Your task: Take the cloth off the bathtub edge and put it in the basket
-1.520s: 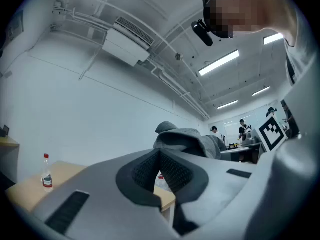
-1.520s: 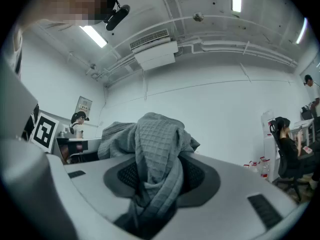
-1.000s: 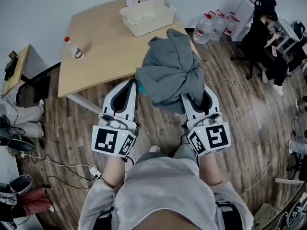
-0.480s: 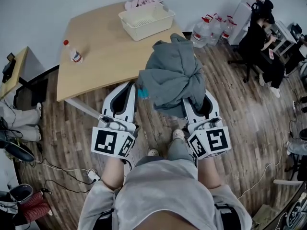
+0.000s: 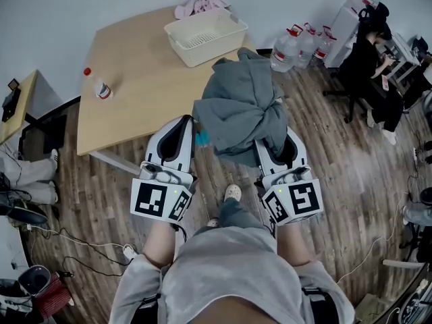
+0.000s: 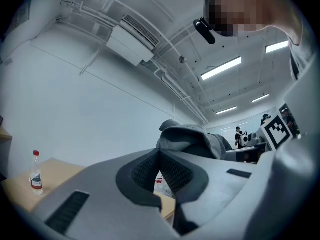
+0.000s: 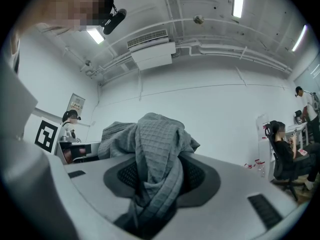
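Observation:
The grey waffle-weave cloth (image 5: 239, 106) hangs bunched in the air in front of me, over the wooden floor just short of the table. My right gripper (image 5: 268, 144) is shut on it: in the right gripper view a thick fold of the cloth (image 7: 155, 139) is pinched between the black pads and drapes over them. My left gripper (image 5: 190, 123) sits beside the cloth's left edge, its pads (image 6: 172, 171) meeting at the tips with nothing seen between them; the cloth (image 6: 192, 139) rises just beyond. The white basket (image 5: 206, 36) stands at the table's far end.
The wooden table (image 5: 135, 93) also bears a small bottle (image 5: 96, 86), and a pink cloth (image 5: 199, 4) lies behind the basket. Large water jugs (image 5: 297, 42) stand on the floor at the right, near a seated person (image 5: 374, 52). Cables run along the floor at the left.
Both grippers have moved forward with the cloth toward the table. The basket and the table's edge now lie a little nearer, and my feet have stepped on.

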`<state>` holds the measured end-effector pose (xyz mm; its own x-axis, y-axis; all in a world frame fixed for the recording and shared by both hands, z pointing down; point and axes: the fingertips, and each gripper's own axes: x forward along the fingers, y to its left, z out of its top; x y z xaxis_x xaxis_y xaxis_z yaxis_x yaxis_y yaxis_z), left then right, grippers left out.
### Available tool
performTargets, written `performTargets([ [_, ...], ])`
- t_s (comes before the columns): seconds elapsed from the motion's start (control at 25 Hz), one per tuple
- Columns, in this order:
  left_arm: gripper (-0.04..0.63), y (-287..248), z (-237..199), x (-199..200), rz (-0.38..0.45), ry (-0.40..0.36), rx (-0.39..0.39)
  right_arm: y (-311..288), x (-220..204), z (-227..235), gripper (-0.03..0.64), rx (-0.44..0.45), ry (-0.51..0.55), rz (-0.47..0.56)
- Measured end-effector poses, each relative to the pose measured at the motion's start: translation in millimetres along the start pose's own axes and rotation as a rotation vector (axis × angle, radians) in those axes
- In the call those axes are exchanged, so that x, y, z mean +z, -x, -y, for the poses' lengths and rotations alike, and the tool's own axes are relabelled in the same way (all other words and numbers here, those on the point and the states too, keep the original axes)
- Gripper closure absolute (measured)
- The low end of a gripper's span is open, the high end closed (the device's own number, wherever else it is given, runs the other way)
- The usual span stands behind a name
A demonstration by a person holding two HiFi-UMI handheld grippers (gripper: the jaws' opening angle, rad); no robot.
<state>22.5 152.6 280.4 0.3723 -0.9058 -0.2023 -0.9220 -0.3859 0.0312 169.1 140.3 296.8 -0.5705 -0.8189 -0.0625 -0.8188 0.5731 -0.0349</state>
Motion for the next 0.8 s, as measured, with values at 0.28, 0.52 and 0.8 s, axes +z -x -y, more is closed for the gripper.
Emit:
performTargets([
  [0.28, 0.598, -49, -20, -4, 0.012, 0.001, 0.024, -48, 2, 30, 0.44, 0.035, 0.007, 0.004],
  [0.52, 0.598, -86, -33, -11, 0.015, -0.021, 0.048, -83, 0, 57, 0.44, 0.062, 0.009, 0.012],
  [0.8, 0.598, -130, -42, -17, 0.013, -0.051, 0.076, -118, -2, 89, 0.44, 0.095, -0.001, 0.015],
])
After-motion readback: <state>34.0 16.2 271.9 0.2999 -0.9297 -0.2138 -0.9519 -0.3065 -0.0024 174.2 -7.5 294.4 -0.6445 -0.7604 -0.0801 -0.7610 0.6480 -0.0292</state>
